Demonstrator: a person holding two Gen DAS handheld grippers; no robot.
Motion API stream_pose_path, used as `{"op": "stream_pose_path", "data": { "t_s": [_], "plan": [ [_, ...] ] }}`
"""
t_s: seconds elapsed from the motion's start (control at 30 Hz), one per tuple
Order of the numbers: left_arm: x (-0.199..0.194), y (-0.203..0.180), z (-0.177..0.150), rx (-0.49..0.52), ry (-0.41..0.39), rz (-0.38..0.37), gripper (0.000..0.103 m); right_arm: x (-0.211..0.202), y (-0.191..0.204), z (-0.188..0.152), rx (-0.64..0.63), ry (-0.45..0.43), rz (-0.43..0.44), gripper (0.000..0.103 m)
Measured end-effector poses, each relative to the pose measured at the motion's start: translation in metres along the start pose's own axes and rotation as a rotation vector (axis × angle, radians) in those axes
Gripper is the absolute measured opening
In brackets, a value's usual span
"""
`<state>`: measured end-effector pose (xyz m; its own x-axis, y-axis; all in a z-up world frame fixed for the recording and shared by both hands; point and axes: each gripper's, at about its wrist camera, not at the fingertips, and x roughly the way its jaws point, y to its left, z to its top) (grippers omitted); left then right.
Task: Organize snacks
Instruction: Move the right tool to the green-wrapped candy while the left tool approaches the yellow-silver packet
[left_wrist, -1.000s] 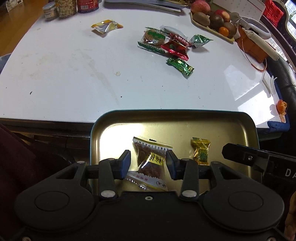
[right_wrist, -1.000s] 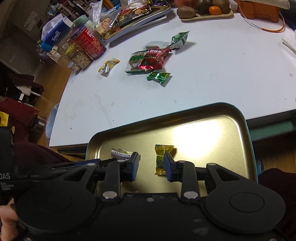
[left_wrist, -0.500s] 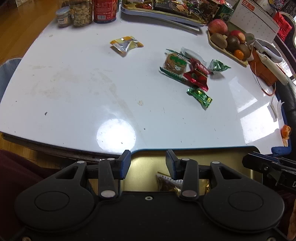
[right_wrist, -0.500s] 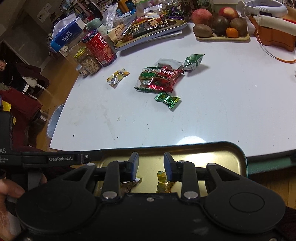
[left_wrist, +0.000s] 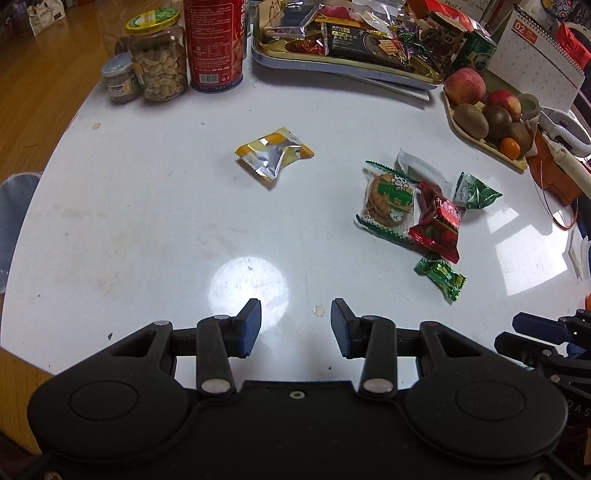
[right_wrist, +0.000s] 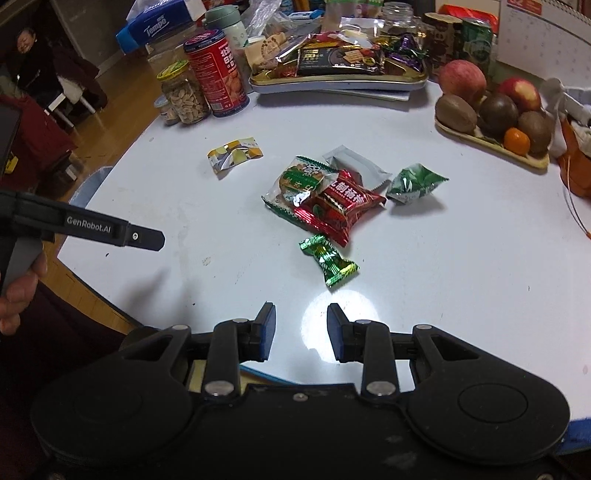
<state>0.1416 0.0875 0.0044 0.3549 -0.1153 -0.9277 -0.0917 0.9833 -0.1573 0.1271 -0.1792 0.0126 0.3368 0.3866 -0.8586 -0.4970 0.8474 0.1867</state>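
Just ahead of the empty, part-open right tool (right_wrist: 297, 332) lies a green candy (right_wrist: 328, 260) on the table (right_wrist: 461, 266).

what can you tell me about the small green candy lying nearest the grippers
The small green candy is a shiny metallic green foil wrapper with gold-tinted print, sealed and pinched at both ends, which flare out. It lies flat and slanted on the white table, just in front of the red snack packet; whether they touch is unclear. A bright light spot falls on the table beside it. Nothing holds it.
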Motion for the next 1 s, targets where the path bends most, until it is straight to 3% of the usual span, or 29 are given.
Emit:
{"op": "stream_pose_path", "data": {
  "t_s": [0.17, 0.27, 0.47, 0.63, 1.0],
  "plan": [
    [0.016, 0.011, 0.016, -0.026, 0.002, 0.008, 0.05, 0.021, 0.002, 0.008, -0.177, -0.013, -0.008, 0.033],
    [0.027, 0.02, 0.016, -0.086, 0.05, -0.02, 0.049, 0.031, 0.002, 0.012, -0.238, -0.009, 0.005, 0.033],
    [0.024, 0.015, 0.022, -0.064, 0.009, -0.01, 0.049, 0.05, -0.007, 0.021, -0.283, 0.023, 0.052, 0.033],
    [0.027, 0.012, 0.024, -0.088, 0.029, -0.058, 0.049, 0.06, -0.011, 0.028, -0.326, 0.031, 0.067, 0.033],
    [0.029, 0.015, 0.025, -0.122, 0.029, -0.066, 0.049, 0.088, -0.014, 0.037, -0.334, 0.091, 0.1, 0.033]
  ]
}}
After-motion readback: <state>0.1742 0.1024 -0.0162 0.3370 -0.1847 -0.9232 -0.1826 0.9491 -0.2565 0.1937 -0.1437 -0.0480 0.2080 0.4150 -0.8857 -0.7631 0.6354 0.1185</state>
